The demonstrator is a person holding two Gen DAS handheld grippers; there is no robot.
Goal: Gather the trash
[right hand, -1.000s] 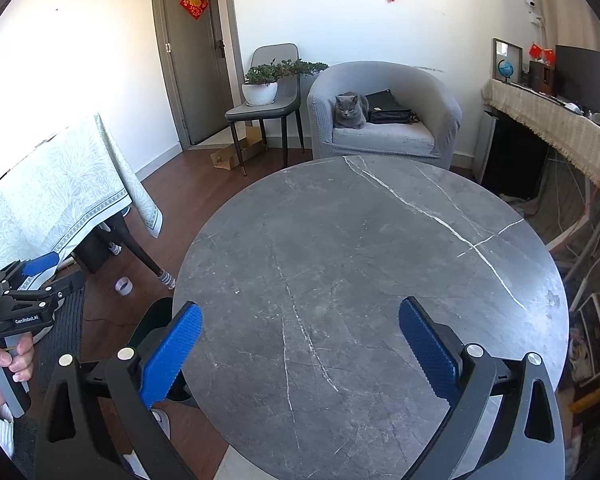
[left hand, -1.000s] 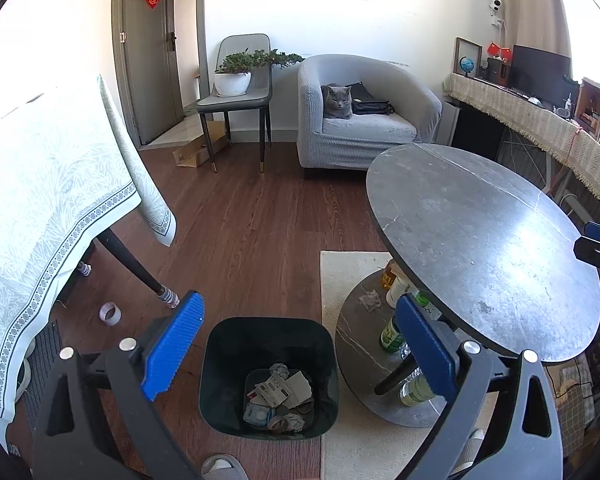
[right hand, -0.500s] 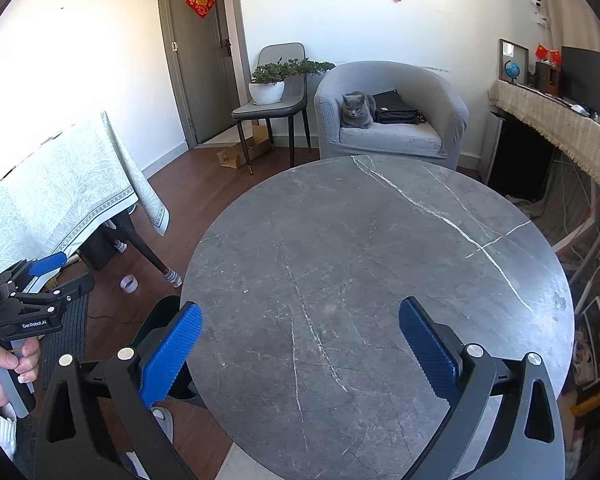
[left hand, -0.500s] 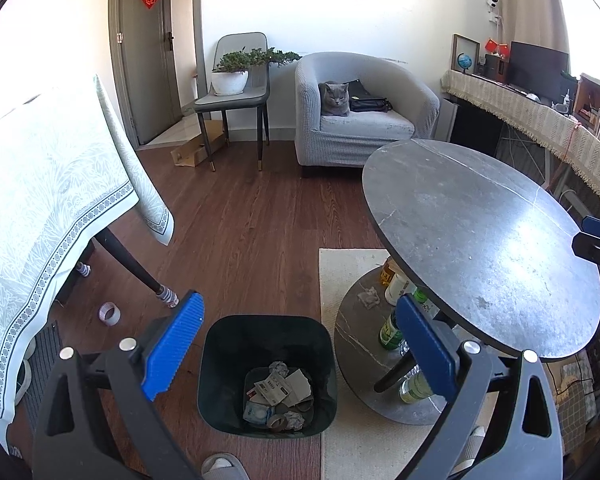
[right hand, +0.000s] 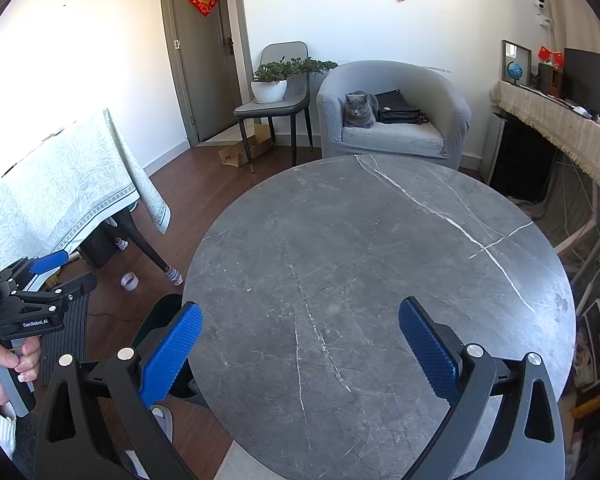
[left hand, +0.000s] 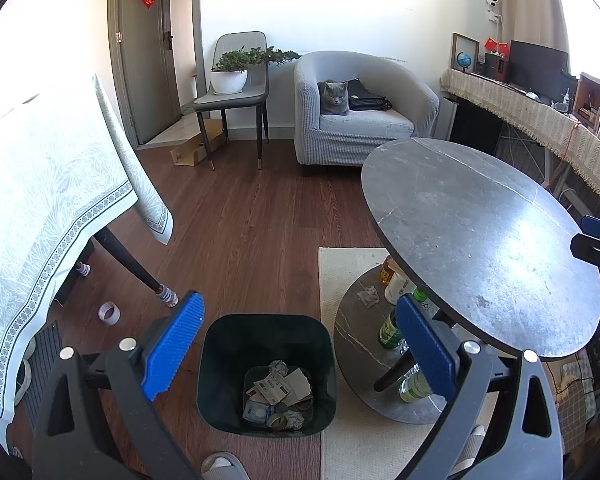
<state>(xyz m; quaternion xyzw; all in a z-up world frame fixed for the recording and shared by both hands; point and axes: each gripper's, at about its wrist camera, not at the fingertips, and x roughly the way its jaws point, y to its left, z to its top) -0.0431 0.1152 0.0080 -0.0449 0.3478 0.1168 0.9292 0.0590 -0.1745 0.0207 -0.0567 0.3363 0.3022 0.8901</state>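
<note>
A dark green bin [left hand: 266,372] stands on the wood floor with crumpled paper and wrappers [left hand: 278,394] at its bottom. My left gripper [left hand: 300,344] hovers above it, open and holding nothing. A crumpled tissue [left hand: 368,295] lies on the lower shelf [left hand: 352,332] under the round grey marble table [left hand: 476,240], beside several bottles [left hand: 392,326]. My right gripper [right hand: 300,344] hangs open over the bare tabletop [right hand: 360,264], nothing between its fingers. In the right wrist view the left gripper [right hand: 48,276] shows at the far left, held by a hand [right hand: 0,364].
A cloth-covered table [left hand: 48,200] stands at left, a tape roll [left hand: 109,313] on the floor near its leg. A cat [left hand: 334,98] sits in the grey armchair [left hand: 364,112]. A chair with a potted plant [left hand: 230,76] stands by the door. A cream rug [left hand: 352,440] lies under the round table.
Both views have shifted slightly, as if the grippers have drawn back and tilted a little. Both stay open and nothing has been picked up or dropped.
</note>
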